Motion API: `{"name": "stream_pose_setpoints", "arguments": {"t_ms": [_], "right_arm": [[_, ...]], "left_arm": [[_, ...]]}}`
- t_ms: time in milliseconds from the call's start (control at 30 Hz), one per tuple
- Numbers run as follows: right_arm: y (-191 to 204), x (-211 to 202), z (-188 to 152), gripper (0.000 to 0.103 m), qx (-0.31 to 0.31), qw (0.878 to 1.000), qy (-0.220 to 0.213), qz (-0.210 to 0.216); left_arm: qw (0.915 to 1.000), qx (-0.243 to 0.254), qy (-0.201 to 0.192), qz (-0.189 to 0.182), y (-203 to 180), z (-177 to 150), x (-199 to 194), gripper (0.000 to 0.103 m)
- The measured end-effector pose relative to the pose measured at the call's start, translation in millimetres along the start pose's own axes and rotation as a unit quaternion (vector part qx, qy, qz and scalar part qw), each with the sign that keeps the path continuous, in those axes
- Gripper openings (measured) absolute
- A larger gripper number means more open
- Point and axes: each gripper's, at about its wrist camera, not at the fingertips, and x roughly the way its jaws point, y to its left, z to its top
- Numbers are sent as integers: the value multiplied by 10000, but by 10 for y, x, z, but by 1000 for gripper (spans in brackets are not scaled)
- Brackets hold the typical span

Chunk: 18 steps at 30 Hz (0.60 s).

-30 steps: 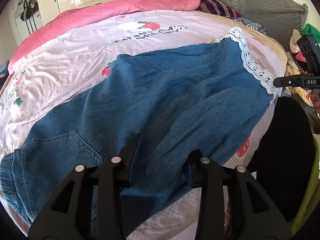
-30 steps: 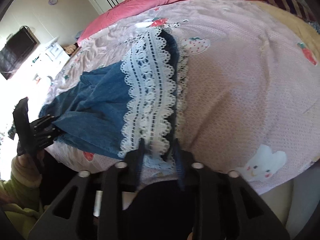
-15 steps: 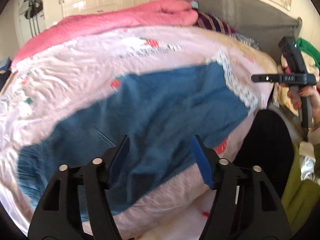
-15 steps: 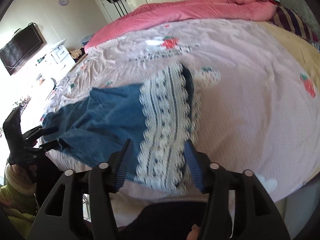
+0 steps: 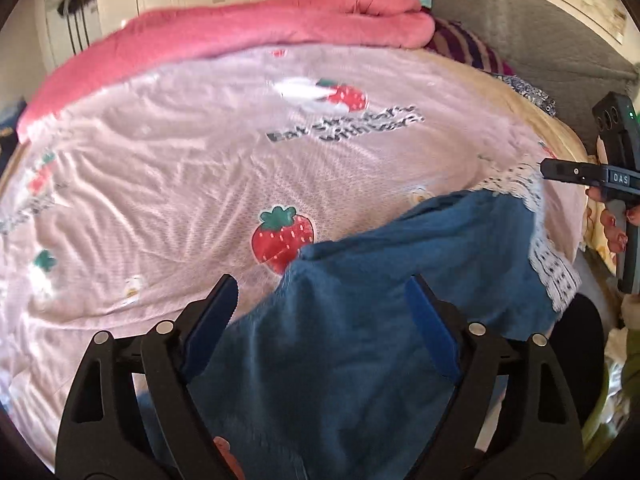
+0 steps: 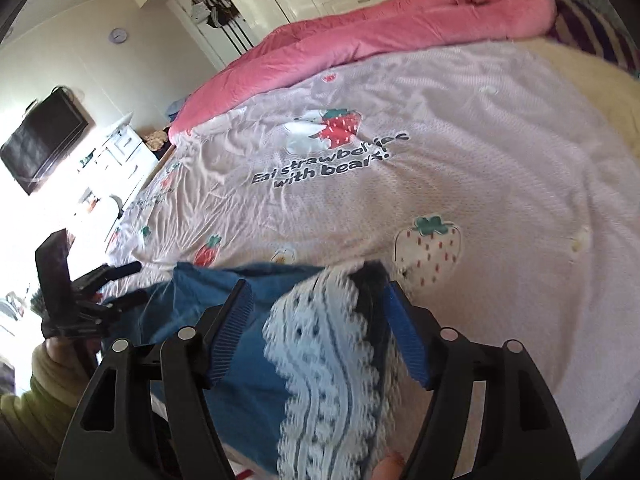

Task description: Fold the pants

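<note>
Desk: Where do the blue denim pants with the white lace cuffs [image 5: 400,320] lie?

Field: Bunched at the near edge of the bed, on the pale pink strawberry-print sheet [image 5: 200,184], with the lace cuff [image 6: 332,360] nearest the right hand's tool. A rolled pink quilt [image 5: 240,28] sits well apart along the far side.

Desk: And the tongs?

Field: Both sets are released. The left tongs [image 5: 320,304] have just been opening and stand wide, blue pads clear of the denim that shows between them. The right tongs [image 6: 316,312] have just been opening too; the lace shows between the pads, but neither pad presses on it. Nothing is gripped.

Desk: Which step is this?

Field: By the look of it, a let-go between folds: the cloth is set down, crumpled rather than flat, and motion blur hides its exact outline. The fold reads as partway at best.

Desk: The next move?

Field: Likely a fresh grip on two edges, one per hand, then drawing the fabric flat before doubling it over. Loose lace could slip or snag.
</note>
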Motion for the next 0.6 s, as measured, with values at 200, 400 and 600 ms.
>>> {"name": "stream_pose_setpoints", "arguments": {"t_ms": [200, 400, 600], "right_arm": [[-94, 244, -17, 25, 75, 9995, 320, 32], [-147, 250, -214, 13, -266, 9989, 346, -190], [-108, 255, -217, 13, -504, 9981, 112, -343]], "left_arm": [[9992, -93, 385, -53, 55, 70, 369, 73], [9969, -277, 706, -190, 88, 41, 647, 36], [9976, -370, 556, -206, 87, 118, 697, 15]]}}
